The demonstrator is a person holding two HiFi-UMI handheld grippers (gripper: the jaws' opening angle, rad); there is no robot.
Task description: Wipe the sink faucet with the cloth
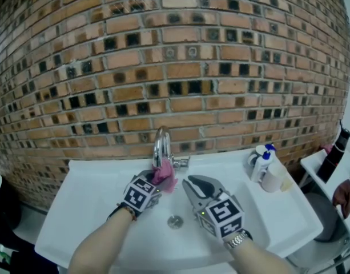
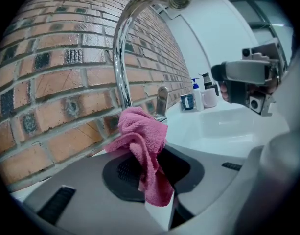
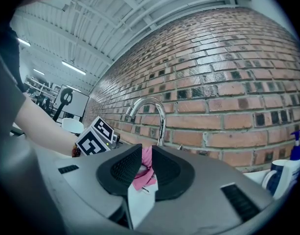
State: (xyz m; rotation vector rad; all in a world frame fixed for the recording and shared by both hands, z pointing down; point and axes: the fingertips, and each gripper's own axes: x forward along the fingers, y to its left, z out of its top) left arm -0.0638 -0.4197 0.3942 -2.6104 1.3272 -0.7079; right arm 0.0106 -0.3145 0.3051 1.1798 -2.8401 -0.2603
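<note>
Right gripper [image 1: 192, 183] idles with jaws apart, empty, while left gripper [image 1: 157, 180] clamps the pink cloth [image 1: 165, 176] at the faucet [image 1: 160, 144] base, so wiping seems mid-way

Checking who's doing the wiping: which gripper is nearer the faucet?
Left. The left gripper, clamped on the pink cloth, sits at the base of the faucet; the right gripper hangs over the sink basin, farther out.

No legible txt, labels or nos anywhere
</note>
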